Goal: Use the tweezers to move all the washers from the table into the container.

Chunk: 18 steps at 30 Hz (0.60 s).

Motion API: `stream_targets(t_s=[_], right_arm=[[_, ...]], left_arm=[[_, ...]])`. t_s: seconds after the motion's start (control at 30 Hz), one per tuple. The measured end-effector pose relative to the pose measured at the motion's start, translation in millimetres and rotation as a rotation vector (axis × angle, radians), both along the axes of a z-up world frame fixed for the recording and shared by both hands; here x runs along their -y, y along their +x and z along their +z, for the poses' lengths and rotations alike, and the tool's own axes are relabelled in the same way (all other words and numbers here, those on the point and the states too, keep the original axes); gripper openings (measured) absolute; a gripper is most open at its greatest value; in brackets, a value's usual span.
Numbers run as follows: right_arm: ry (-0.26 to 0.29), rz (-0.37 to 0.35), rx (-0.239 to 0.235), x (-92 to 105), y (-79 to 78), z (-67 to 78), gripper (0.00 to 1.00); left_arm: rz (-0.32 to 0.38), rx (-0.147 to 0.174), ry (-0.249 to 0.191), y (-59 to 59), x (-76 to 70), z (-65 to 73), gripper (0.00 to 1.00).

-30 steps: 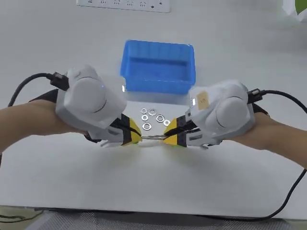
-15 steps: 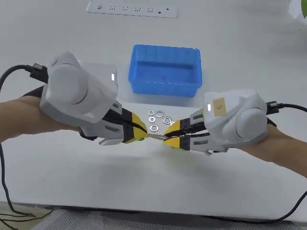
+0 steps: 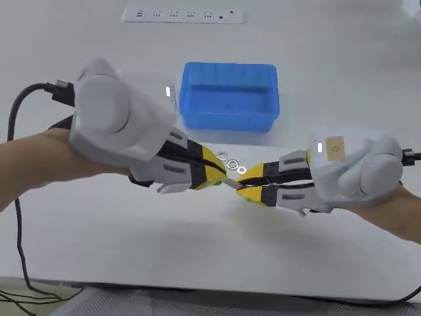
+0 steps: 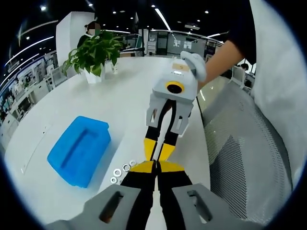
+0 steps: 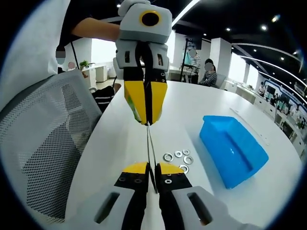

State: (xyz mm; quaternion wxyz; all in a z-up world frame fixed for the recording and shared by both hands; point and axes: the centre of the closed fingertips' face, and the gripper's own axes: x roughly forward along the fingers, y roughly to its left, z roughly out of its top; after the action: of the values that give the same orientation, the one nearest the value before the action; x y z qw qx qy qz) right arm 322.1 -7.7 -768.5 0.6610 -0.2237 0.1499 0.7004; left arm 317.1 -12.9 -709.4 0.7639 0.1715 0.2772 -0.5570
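Left tongs (image 3: 219,175) and right tongs (image 3: 246,187) both pinch the tweezers (image 3: 233,184); best let one take them squarely, tips free, then aim at the washers (image 3: 231,163) at twelve o'clock.

Bright ceiling strip lights (image 4: 162,19), soft shadows on table (image 3: 197,243), warped fisheye edges, perhaps slight blur.

Glossy blue plastic container (image 3: 230,95), shiny bare-metal washers (image 3: 232,164), thin polished metal tweezers (image 5: 150,153), smooth matt white table (image 3: 197,243), smooth white plastic shells on left gripper (image 3: 219,174) and right gripper (image 3: 243,188), grey woven mesh chair back (image 5: 38,158)
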Motion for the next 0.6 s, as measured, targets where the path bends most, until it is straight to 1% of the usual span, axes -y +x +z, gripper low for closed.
stream_targets(t_s=[0.1,0.17,0.23,0.3,0.33,0.4,0.43,0.47,0.53,0.6], right_arm=[[-0.005,0.015,0.006,2.5,0.2,1.8,0.07],[-0.018,0.037,0.021,4.4,-0.3,3.6,0.07],[-0.023,0.045,0.022,6.5,0.3,3.6,0.07],[-0.033,0.057,0.029,8.0,0.9,2.8,0.07],[-0.040,0.062,0.033,8.8,1.2,3.0,0.07],[-0.047,0.070,0.038,9.8,1.6,2.9,0.07],[-0.049,0.070,0.037,10.2,2.2,2.7,0.07],[-0.051,0.071,0.034,10.7,2.4,2.5,0.07],[-0.052,0.072,0.027,11.8,3.6,2.8,0.08],[-0.052,0.068,0.022,12.5,3.2,2.2,0.08]], left_arm=[[-0.011,0.012,-0.020,0.5,9.0,4.2,0.05],[-0.019,0.022,-0.032,1.5,16.2,7.2,0.05],[-0.029,0.036,-0.042,3.2,22.9,9.8,0.05],[-0.033,0.040,-0.049,5.1,27.9,11.2,0.04],[-0.034,0.047,-0.051,6.6,30.2,12.1,0.04],[-0.045,0.052,-0.052,8.6,36.1,13.5,0.04],[-0.051,0.060,-0.049,10.6,39.3,14.1,0.04],[-0.059,0.059,-0.048,11.0,41.4,14.3,0.04],[-0.067,0.071,-0.044,13.9,45.7,14.7,0.04],[-0.075,0.064,-0.048,14.6,48.6,14.8,0.04]])
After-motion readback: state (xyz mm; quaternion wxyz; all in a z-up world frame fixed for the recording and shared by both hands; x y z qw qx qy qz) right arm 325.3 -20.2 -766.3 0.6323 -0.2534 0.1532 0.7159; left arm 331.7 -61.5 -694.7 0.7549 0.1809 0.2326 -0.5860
